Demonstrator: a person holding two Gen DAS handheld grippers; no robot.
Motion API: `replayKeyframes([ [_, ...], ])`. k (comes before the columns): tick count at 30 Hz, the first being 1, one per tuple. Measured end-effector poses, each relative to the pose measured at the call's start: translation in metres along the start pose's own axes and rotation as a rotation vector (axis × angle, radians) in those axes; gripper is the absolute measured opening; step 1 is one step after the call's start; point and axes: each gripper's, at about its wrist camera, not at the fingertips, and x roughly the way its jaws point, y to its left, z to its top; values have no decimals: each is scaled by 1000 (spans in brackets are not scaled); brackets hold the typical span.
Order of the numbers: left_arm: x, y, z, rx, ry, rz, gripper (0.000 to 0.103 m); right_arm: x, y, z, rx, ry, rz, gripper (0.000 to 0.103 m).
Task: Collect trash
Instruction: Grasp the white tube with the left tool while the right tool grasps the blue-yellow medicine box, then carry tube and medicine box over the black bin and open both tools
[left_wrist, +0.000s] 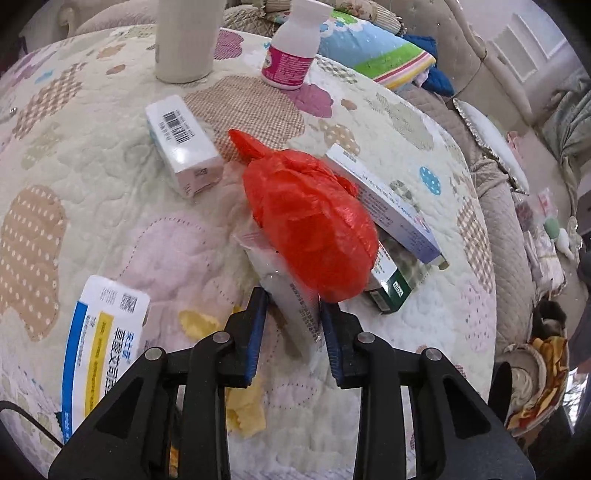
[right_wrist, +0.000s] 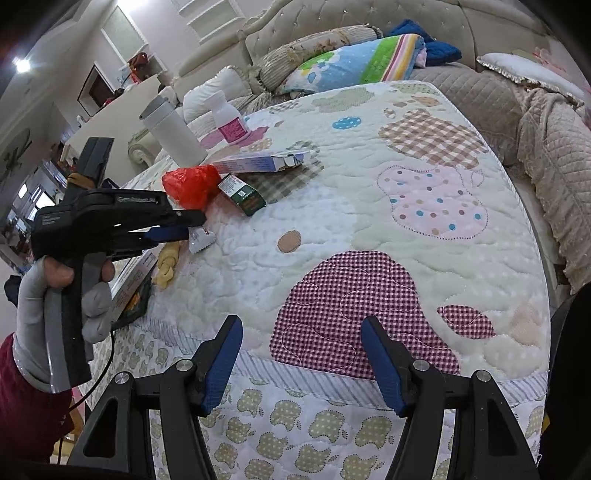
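On a quilted bed, the left gripper is clenched on a clear plastic wrapper, its blue fingers pinching the near end; the wrapper's long axis runs straight ahead, away from the tongs and under a crumpled red bag lying on its far end; medicine boxes sit just beside the bag, to its right; the right gripper hangs released and empty at the near edge, well apart to the right, so the left hand is plainly nearer.
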Motion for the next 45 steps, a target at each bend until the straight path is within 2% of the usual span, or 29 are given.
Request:
replayKeyframes([
  [5,-13,3,-7,16,21,-52,21,-2,6,-1,-16,-3,7,65],
  [9,-50,10,-20,57,14,-108,21,-2,14,0,-28,-2,22,65],
  [13,-88,25,-27,94,-24,-107,20,5,30,0,-52,13,53,65],
  [17,-118,54,-31,95,-67,-70,20,17,59,-1,-74,43,129,65],
  [24,-148,114,-40,67,-143,61,20,41,129,7,-140,78,249,65],
  [29,-155,144,-48,53,-173,108,20,70,178,21,-185,111,259,65],
  [35,-151,167,-56,32,-157,103,20,113,223,36,-247,163,152,65],
  [41,-143,176,-59,12,-143,82,20,142,229,36,-242,200,96,65],
  [43,-142,174,-59,13,-146,79,20,141,229,35,-262,181,104,63],
  [45,-141,172,-58,14,-147,75,20,137,225,35,-258,179,116,55],
])
